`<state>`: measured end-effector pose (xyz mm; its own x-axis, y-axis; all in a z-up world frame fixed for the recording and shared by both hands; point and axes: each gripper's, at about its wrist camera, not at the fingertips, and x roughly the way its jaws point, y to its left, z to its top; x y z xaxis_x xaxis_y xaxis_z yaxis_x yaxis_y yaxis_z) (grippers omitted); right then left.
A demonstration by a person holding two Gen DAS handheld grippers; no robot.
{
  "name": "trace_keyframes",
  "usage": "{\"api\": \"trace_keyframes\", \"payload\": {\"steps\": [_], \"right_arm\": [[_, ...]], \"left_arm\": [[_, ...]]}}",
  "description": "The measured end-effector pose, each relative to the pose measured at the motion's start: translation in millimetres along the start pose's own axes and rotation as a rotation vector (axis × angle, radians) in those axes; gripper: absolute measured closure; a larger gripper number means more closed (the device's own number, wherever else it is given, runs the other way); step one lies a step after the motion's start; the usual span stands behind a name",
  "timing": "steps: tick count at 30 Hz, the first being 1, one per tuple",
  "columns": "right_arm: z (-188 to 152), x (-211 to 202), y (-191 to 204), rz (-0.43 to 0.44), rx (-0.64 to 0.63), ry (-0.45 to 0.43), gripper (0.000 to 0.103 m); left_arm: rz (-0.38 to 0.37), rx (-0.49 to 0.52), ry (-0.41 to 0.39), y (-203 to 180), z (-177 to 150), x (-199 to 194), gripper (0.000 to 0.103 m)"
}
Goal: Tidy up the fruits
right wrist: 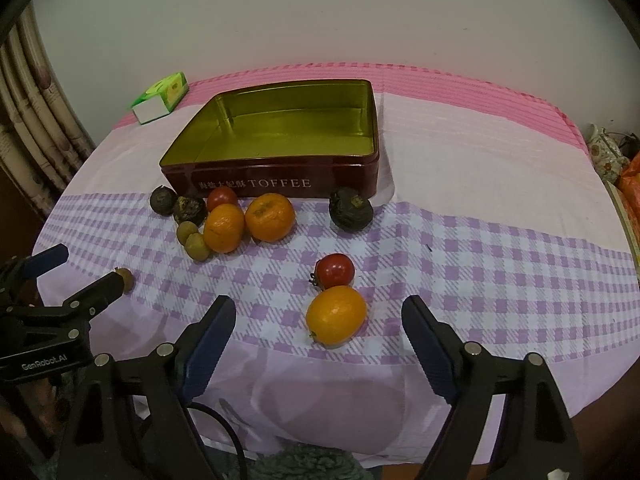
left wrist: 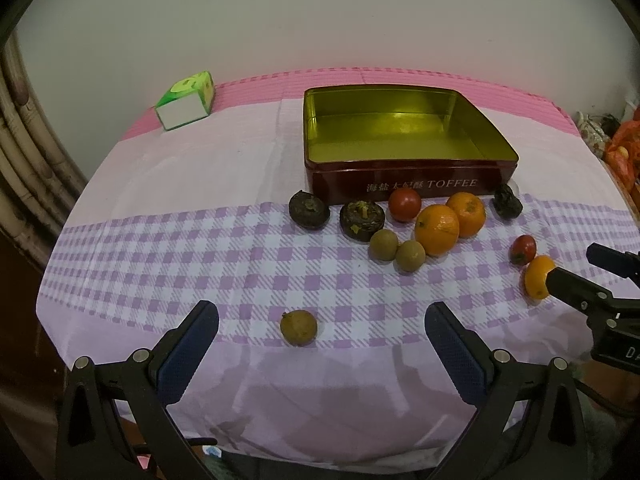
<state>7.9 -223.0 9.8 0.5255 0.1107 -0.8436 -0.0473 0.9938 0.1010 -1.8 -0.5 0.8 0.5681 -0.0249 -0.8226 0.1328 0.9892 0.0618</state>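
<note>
Lying near on the checked cloth between the right gripper's (right wrist: 318, 312) wide, empty jaws, the orange (right wrist: 336, 315) looks firm, light and smooth; grip its widest middle; left gripper (left wrist: 320, 320) wide open too

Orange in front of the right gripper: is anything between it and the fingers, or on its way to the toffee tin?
Nothing lies between the right gripper and the orange; its fingers stand open. Toward the toffee tin, a red tomato sits just behind the orange, apparently touching it. Lifting clears it.
</note>
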Motion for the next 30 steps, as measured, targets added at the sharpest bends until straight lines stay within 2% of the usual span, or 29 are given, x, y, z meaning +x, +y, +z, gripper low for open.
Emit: {"api": "trace_keyframes", "payload": {"steps": [27,30], "right_arm": [[-1.8,3.4,0.0,0.008,-0.004,0.014,0.028],[-4.0,4.7,0.3,0.010,-0.009,0.019,0.032]], "left_arm": [[0.017,-0.016,0.023,6.7,-3.9,6.9,0.001],[0.018,-0.014,0.030,6.6,-4.5,8.0,0.001]]}}
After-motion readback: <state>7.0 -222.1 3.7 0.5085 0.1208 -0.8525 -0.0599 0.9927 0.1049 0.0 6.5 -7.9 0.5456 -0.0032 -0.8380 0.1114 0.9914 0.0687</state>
